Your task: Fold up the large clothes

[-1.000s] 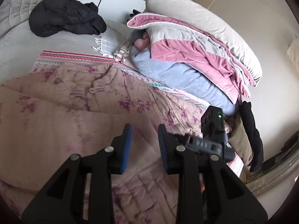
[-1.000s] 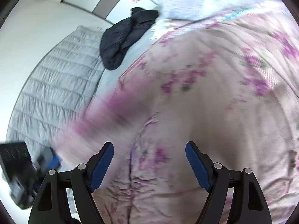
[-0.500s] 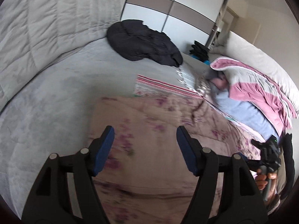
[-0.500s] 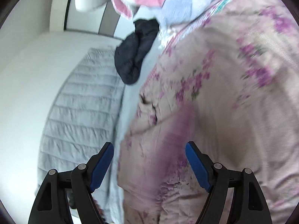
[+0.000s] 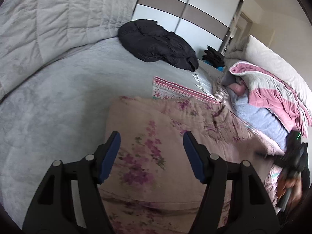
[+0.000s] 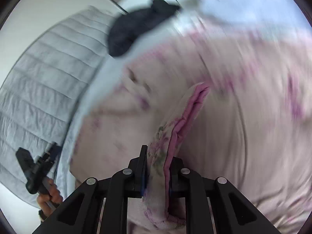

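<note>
R gripper [image 6: 156, 167]: your jaws just closed, pinching robe [image 6: 224, 136] hem.
L gripper [image 5: 152, 152]: yours spread over robe, bed [image 5: 58, 101].

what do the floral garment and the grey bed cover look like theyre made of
Floral garment: looks like soft matte padded cloth, maybe cotton; it shows stitched puckers and thick folds, with a pink lining at the edge in the right gripper.
Grey bed cover: seems plush, velvety quilted fabric; the nap is mottled and stitch lines run across it.

1 floral garment [image 5: 148, 136], 1 black jacket [image 5: 158, 42], 1 striped cloth [image 5: 175, 89], 2 grippers [image 5: 151, 156] [image 6: 156, 167].
</note>
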`<action>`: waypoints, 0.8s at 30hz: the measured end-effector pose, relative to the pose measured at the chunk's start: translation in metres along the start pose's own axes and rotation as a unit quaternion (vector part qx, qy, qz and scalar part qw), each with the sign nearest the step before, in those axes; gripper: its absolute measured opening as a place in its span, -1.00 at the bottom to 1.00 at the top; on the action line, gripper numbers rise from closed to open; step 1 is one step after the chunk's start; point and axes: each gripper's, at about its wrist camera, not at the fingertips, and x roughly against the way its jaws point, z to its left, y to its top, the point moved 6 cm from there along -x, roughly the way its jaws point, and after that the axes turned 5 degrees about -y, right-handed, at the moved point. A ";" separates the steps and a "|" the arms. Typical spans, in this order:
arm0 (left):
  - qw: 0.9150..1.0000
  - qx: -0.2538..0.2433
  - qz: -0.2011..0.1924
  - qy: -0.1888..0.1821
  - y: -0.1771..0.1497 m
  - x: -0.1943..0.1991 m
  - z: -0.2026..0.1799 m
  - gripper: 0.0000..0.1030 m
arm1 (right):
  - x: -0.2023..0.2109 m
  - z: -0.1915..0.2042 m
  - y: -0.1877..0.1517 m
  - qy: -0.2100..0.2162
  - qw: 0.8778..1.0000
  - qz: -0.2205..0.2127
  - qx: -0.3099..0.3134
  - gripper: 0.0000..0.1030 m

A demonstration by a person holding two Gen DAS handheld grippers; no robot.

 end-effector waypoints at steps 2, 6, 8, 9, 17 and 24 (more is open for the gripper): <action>1.000 -0.015 -0.002 -0.004 -0.002 -0.001 -0.009 0.28 | 0.021 0.014 0.025 -0.014 0.998 -0.050 0.037 -0.71; 0.999 -0.038 0.008 -0.012 -0.011 -0.012 -0.021 0.28 | 0.025 0.003 0.039 -0.044 0.995 -0.061 0.058 -0.70; 0.998 -0.045 0.033 -0.003 -0.022 -0.028 -0.020 0.28 | -0.005 -0.020 0.029 -0.097 0.992 -0.032 0.069 -0.68; 0.997 -0.047 0.057 0.009 -0.032 -0.040 -0.017 0.27 | -0.019 -0.030 0.023 -0.122 0.989 -0.016 0.079 -0.67; 0.987 -0.098 0.105 0.067 -0.056 -0.067 -0.020 0.33 | -0.040 -0.082 -0.014 -0.169 0.982 0.000 0.081 -0.20; 0.996 -0.016 0.086 0.026 -0.032 -0.046 -0.035 0.59 | 0.083 -0.143 -0.018 -0.196 0.978 -0.042 0.048 0.50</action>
